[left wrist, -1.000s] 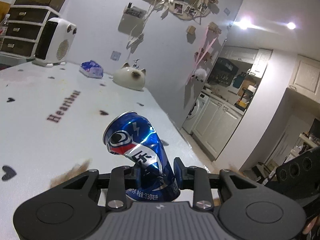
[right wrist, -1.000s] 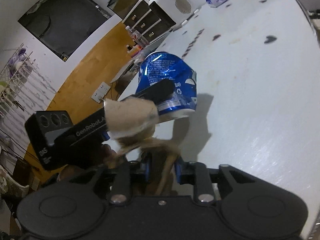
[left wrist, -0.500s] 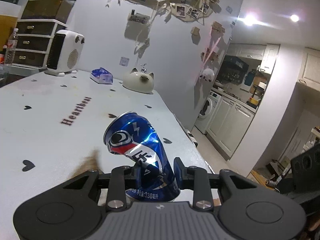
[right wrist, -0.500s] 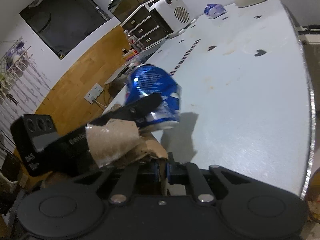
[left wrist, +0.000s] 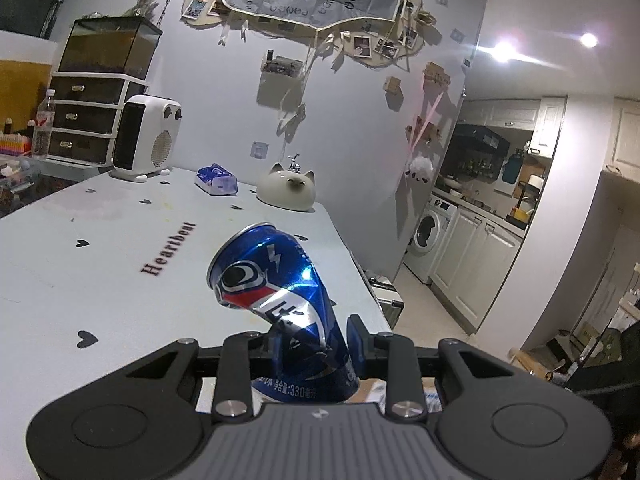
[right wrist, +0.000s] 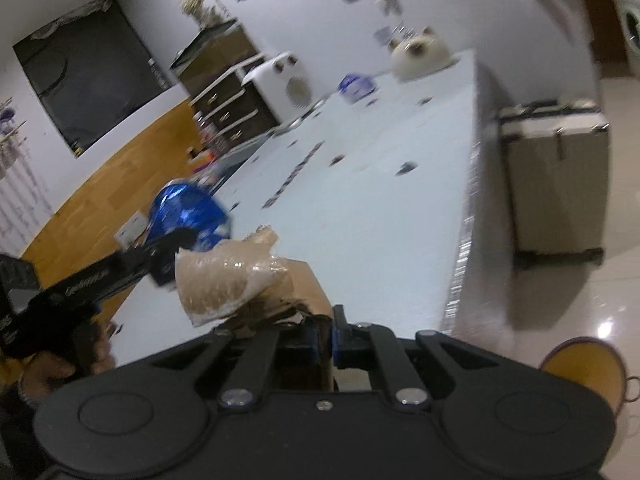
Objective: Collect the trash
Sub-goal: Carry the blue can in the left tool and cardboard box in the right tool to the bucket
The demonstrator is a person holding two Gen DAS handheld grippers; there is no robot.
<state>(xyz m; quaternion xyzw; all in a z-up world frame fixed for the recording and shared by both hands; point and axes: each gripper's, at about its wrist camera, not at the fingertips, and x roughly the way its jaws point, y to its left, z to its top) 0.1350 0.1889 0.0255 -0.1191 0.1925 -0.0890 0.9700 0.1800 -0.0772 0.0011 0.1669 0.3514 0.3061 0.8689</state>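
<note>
Two clamped finds: can [left wrist: 280,304], cardboard [right wrist: 228,284].

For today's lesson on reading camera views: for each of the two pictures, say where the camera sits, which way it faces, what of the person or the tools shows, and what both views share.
Left wrist: sits on the left gripper, faces along the table toward the kitchen; its jaws clamp the blue can.
Right wrist: sits on the right gripper, faces across the table toward the suitcase; it pinches the brown paper; a hand shows.
Shared: can, table, cat ornament.
</note>
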